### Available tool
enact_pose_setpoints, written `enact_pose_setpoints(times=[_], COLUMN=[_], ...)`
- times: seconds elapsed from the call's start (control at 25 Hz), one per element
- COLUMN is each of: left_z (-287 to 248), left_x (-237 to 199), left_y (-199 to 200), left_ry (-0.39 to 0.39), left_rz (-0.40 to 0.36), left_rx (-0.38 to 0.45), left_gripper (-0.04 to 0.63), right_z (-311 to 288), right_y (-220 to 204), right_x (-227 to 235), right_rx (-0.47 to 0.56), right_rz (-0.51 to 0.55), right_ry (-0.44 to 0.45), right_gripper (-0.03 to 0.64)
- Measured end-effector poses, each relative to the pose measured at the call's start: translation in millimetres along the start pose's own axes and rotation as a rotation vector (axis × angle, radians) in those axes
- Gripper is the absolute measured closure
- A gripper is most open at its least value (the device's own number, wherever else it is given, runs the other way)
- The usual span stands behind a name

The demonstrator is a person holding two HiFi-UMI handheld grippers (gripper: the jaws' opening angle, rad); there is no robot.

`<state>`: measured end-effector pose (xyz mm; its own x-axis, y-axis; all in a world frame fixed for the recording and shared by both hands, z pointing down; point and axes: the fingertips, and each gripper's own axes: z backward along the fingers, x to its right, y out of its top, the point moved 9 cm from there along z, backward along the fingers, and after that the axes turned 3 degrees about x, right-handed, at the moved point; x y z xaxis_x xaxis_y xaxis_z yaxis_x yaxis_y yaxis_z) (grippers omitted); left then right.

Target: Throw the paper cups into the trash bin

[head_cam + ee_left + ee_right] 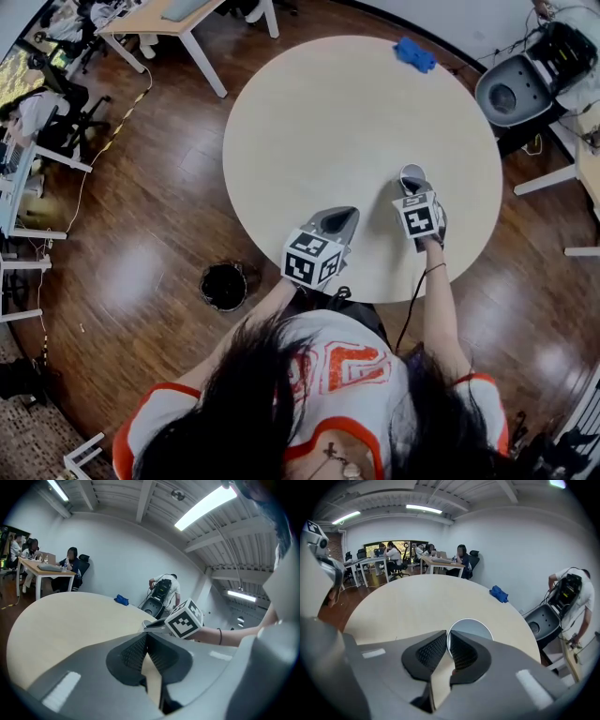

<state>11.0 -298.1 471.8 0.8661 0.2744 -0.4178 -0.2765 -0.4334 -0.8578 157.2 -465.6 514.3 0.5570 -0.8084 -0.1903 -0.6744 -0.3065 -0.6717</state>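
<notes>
Only the head view shows the black round trash bin (pixel 223 286). It stands on the dark glossy wooden floor (pixel 141 234), just beside the near left edge of the round pale wood desk (pixel 337 112). The left tool (pixel 347 216) (pixel 145 637) is clenched, its ribbed black pads pressed together with nothing between them. The right tool (pixel 412 189) (pixel 447 639) is grasping the thin rim of a white paper cup (pixel 412 175) (pixel 472 629). The cup is upright, mouth up, at the desk's near right part. A blue crumpled thing (pixel 414 53) (pixel 499 593) lies at the far edge. No writing can be read.
</notes>
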Motion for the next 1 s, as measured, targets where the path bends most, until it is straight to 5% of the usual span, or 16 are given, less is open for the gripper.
enact_pose_setpoints(times=[1.0], left_z=[107], left_x=[2], left_y=[-27], left_ry=[-0.092], left_rz=[-0.048], left_rx=[0.043], left_gripper=[0.595], right_z=[152], right_y=[-52], right_x=[-156], right_rx=[0.221], right_rz=[-0.535], right_ry=[-0.136], right_gripper=[0.589])
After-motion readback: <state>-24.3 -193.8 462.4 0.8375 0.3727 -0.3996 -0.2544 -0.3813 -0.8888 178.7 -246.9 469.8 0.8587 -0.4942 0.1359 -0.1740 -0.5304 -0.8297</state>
